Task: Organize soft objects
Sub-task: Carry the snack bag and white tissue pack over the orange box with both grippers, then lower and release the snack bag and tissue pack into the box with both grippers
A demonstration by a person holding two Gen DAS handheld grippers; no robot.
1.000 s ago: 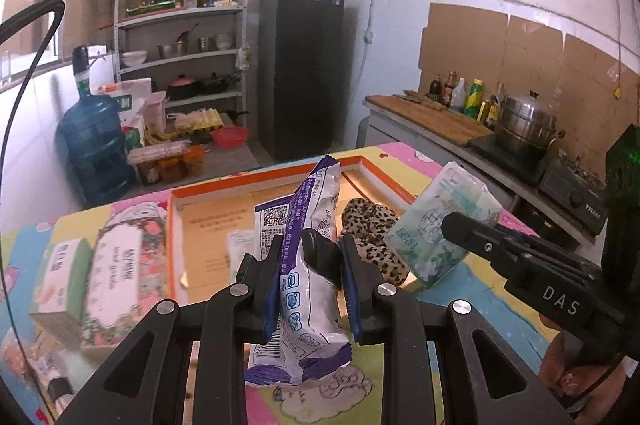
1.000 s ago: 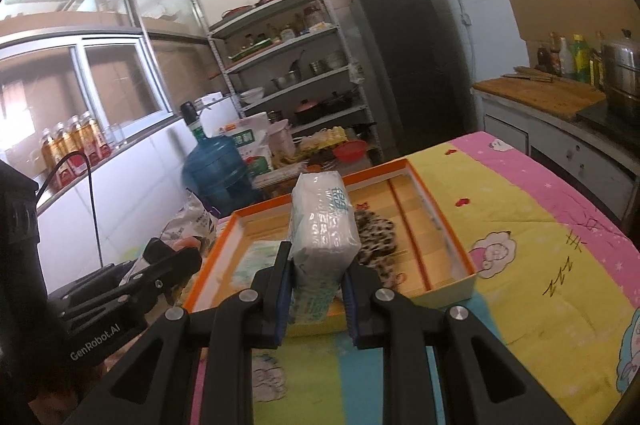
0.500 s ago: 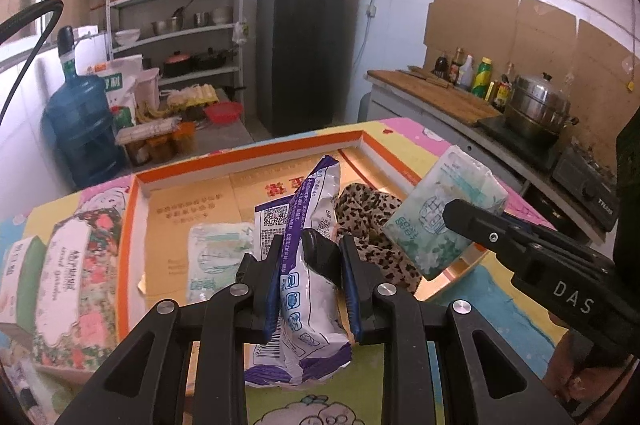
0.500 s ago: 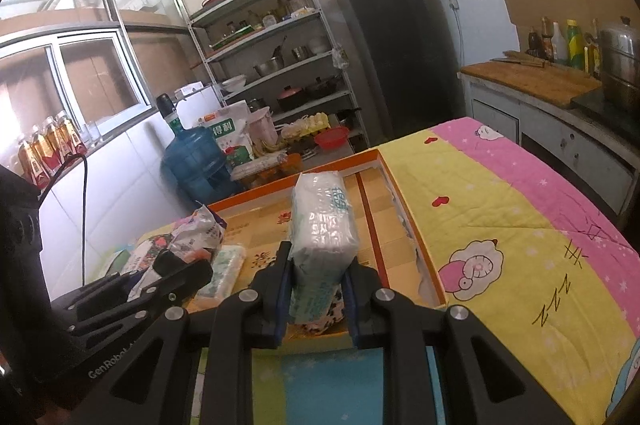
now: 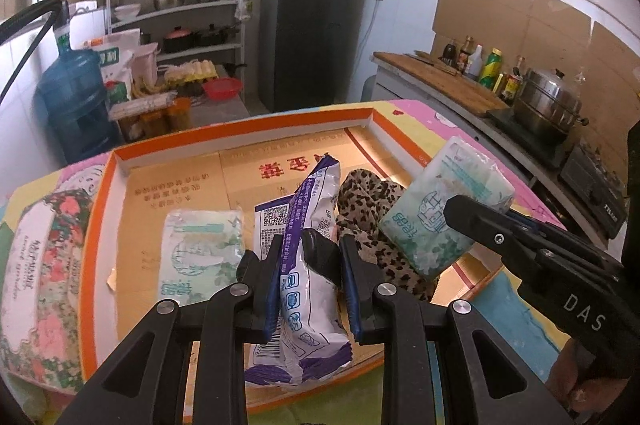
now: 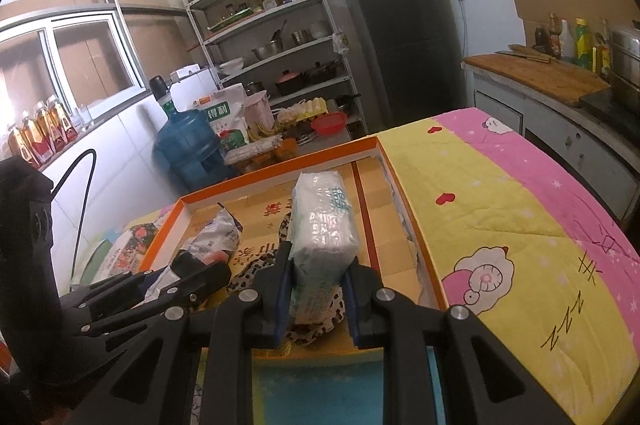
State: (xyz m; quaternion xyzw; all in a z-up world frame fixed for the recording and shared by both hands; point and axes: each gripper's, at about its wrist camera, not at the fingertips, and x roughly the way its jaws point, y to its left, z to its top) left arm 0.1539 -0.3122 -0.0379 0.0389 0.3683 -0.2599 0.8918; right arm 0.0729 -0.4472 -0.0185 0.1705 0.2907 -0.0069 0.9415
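I have both tools loaded. My left tool (image 5: 308,265) pinches a purple-and-white snack pouch (image 5: 308,245) at centre frame, held on edge above the orange-rimmed cardboard tray (image 5: 240,135). My right tool (image 6: 316,281) is clamped on a green tissue pack (image 6: 322,225), also over the tray, just above a leopard-print cloth (image 5: 372,221) lying inside. A second tissue pack (image 5: 200,249) lies flat at the tray's lower left. Both held items look light and squashy; the pouch film is probably slippery, so I judge a mid-body grip safest, away from the crimped ends.
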